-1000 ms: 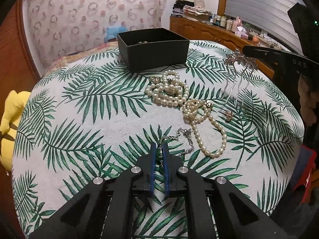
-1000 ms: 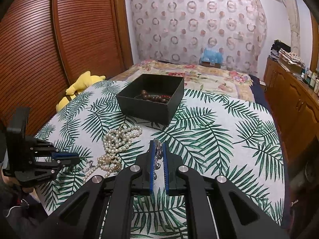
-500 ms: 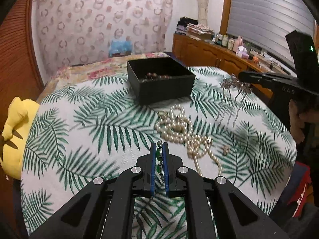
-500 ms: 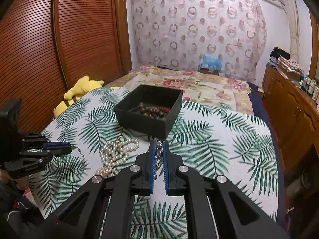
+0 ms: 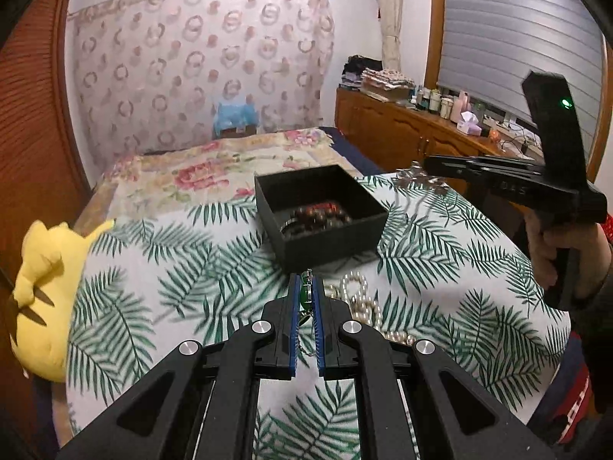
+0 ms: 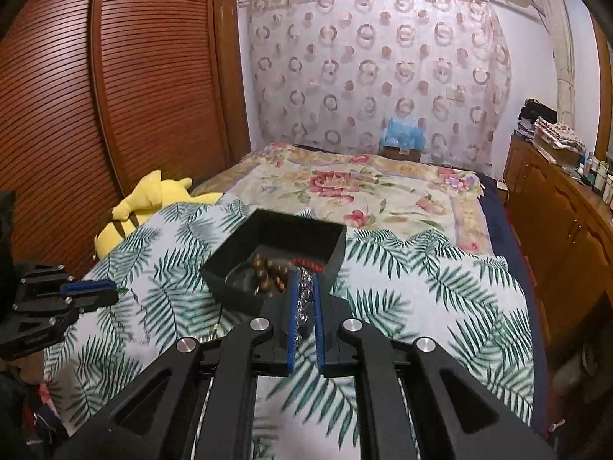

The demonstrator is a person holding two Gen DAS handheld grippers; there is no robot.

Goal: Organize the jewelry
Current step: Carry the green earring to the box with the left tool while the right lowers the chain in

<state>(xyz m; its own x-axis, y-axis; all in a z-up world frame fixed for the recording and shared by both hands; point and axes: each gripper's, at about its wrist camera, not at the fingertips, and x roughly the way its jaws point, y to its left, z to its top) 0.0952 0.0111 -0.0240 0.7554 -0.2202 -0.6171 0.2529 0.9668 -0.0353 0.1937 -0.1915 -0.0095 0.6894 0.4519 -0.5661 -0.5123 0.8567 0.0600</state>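
Jewelry split 3 ways: left tool [image 5: 306,287] pinches green pendant [image 5: 306,292] w/ thin chain, above leaf-print cloth [image 5: 153,268], just short of black box [image 5: 325,245]. Right tool [image 6: 304,287] pinches silver hair comb [image 6: 304,295] at box's [image 6: 276,237] near rim. Brown beads [image 6: 264,268] inside box. Pearls [image 5: 360,303] on cloth, right of left tool. Yellow plush [image 5: 42,291] at bed edge.

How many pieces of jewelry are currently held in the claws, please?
2. A green-stone piece is clamped in the left claw, just short of the black box; a silver hair comb is clamped in the right claw, at the box's edge.
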